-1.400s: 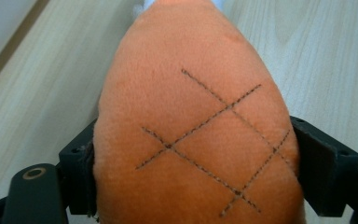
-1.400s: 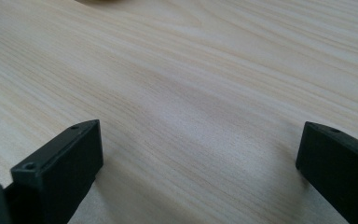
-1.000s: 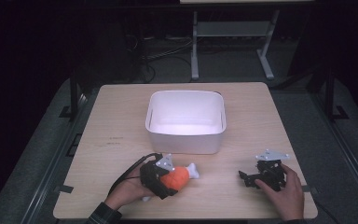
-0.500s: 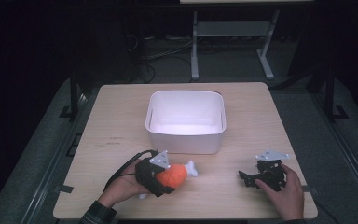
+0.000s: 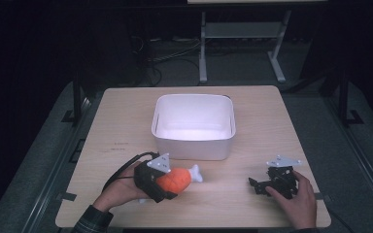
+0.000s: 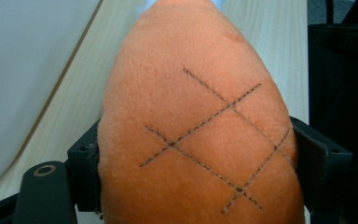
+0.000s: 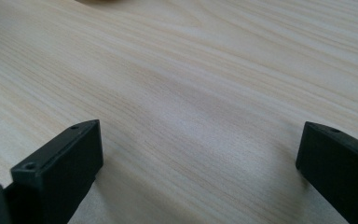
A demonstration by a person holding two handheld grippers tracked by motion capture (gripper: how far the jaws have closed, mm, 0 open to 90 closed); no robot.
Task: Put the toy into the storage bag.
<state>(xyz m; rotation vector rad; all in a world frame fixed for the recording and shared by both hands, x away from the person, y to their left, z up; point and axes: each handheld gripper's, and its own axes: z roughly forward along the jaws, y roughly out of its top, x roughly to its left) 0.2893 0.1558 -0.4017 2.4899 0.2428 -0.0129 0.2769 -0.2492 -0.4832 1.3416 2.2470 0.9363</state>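
The orange plush drumstick [image 5: 174, 180] lies near the table's front edge, its long axis running left to right — white bone end toward the right, tilted slightly up toward the white tub [image 5: 193, 127]. The tub sits just behind it, mid-table, nothing visible inside. The left gripper [image 5: 161, 186] pinches the toy's fat end, jaws pressed into the plush on both sides, the hand low behind it. The right gripper [image 5: 255, 184] rests on the wooden table [image 5: 126, 116] well apart — jaws spread wide over bare wood.
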